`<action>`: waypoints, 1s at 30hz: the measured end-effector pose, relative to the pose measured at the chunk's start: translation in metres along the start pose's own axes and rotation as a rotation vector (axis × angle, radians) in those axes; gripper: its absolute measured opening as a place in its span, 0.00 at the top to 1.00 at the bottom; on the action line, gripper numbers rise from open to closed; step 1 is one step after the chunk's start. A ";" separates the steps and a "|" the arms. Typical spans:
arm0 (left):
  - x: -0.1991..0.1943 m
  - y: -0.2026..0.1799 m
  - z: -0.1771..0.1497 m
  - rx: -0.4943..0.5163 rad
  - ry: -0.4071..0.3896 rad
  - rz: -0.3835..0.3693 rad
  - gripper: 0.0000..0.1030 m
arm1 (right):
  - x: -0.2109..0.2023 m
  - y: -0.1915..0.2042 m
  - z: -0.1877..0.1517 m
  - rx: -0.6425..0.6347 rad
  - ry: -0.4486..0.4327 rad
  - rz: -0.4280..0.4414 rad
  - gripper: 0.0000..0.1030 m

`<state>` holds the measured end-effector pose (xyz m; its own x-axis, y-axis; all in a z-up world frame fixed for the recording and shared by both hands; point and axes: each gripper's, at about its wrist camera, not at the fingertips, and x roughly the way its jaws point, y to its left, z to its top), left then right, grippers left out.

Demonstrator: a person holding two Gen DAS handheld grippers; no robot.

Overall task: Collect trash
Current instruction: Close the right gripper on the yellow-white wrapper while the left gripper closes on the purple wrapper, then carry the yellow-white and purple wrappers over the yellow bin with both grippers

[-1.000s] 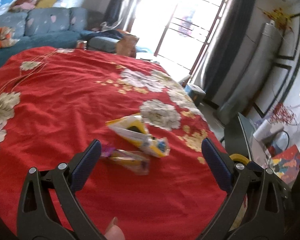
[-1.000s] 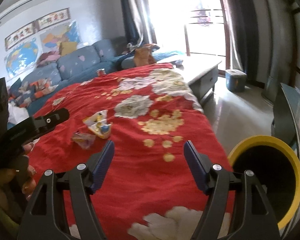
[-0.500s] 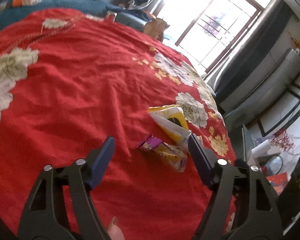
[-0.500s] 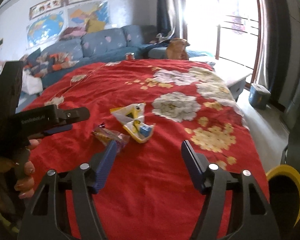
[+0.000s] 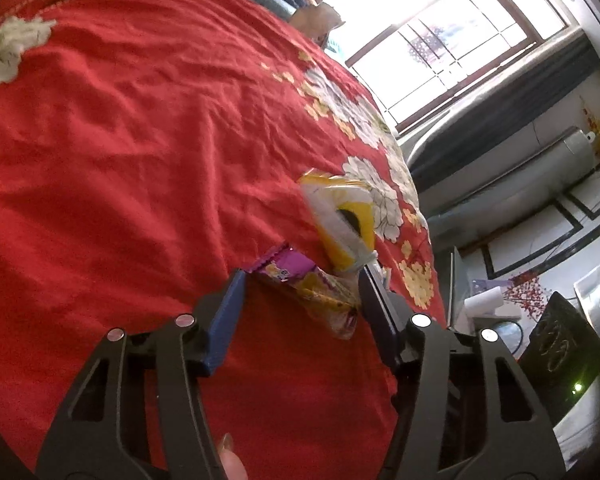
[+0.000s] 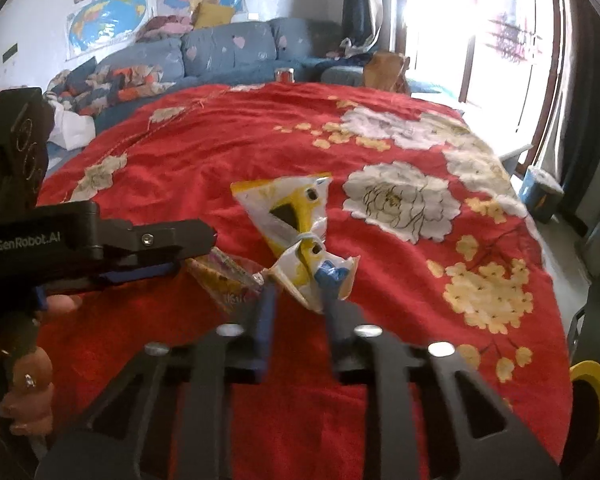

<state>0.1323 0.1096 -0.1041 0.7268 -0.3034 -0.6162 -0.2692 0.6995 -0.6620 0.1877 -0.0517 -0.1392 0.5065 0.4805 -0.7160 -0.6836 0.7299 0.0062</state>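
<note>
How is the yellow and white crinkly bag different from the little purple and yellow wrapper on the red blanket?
The yellow and white plastic bag is the bigger one, tied at the middle with a band; the purple and yellow snack wrapper is smaller, flatter and partly see-through. The bag's near end sits between the closing jaws of the right gripper; the wrapper lies between the closing jaws of the left gripper. Both are crumpled trash lying side by side on the red flowered blanket.

My surface is a red floral cloth (image 6: 228, 152), rumpled. On it lie a yellow-white wrapper (image 6: 296, 216) and, just beside it, a purple-yellow wrapper (image 5: 300, 280). Nothing else on it near me.
</note>
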 end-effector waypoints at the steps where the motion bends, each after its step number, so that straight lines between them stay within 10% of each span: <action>1: 0.001 0.000 0.000 -0.001 0.002 0.002 0.56 | 0.000 -0.001 0.000 0.005 -0.001 -0.002 0.90; 12: 0.019 -0.009 -0.001 0.041 0.010 0.017 0.87 | -0.025 -0.023 -0.012 0.143 -0.065 0.013 0.97; 30: -0.003 -0.103 -0.037 0.362 -0.017 -0.059 0.89 | -0.092 -0.076 -0.041 0.312 -0.170 -0.066 0.97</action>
<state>0.1342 0.0147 -0.0499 0.7455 -0.3417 -0.5722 0.0124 0.8655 -0.5008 0.1717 -0.1715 -0.1020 0.6425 0.4823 -0.5954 -0.4663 0.8627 0.1956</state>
